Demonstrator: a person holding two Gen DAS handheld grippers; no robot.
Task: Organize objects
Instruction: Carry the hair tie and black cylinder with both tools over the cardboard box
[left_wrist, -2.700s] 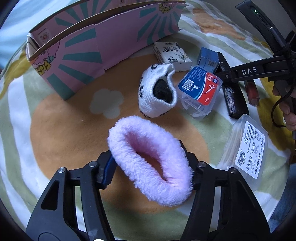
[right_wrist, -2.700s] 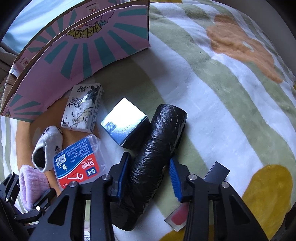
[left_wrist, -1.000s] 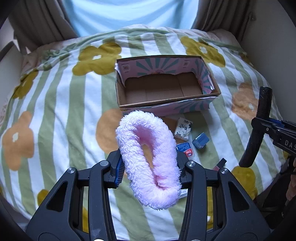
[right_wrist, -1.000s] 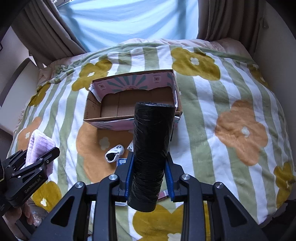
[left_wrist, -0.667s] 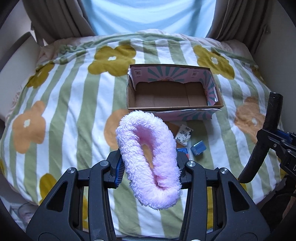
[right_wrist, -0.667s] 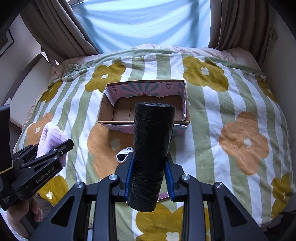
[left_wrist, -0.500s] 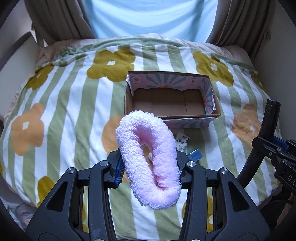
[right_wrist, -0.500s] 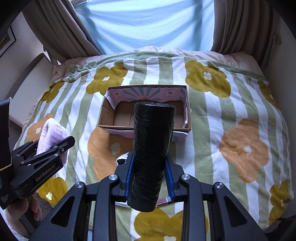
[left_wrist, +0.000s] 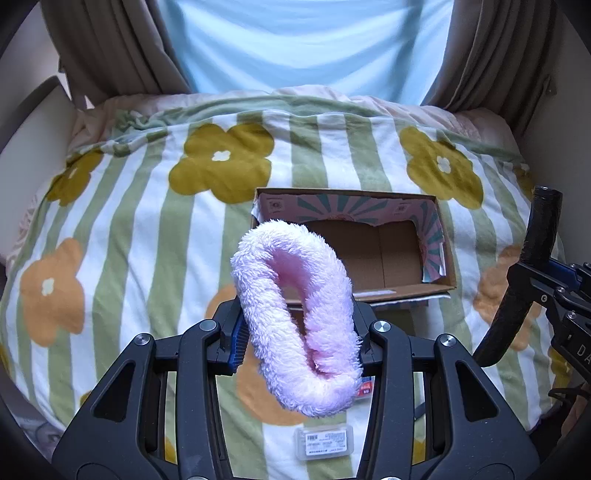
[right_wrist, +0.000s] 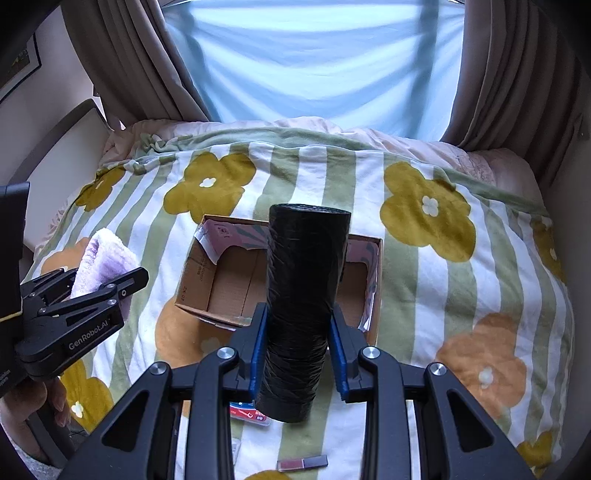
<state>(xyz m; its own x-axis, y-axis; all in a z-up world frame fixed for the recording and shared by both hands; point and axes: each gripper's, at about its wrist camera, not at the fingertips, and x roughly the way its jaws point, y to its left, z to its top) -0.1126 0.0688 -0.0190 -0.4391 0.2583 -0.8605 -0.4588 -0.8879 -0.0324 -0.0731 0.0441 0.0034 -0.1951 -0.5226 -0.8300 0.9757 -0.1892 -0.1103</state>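
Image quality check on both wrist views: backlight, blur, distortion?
Left wrist: strong fisheye bending at the edges, bright window curtain washed out, pink fluffy sock sharp in the left gripper, cardboard box evenly lit. Right wrist: same backlight and dark corner vignette, black bag roll nearly featureless in the right gripper.

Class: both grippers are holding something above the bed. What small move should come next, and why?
Probably carry both loads forward over the open cardboard box. The left gripper grips the pink fluffy band, the right gripper the black roll, and the box looks empty.
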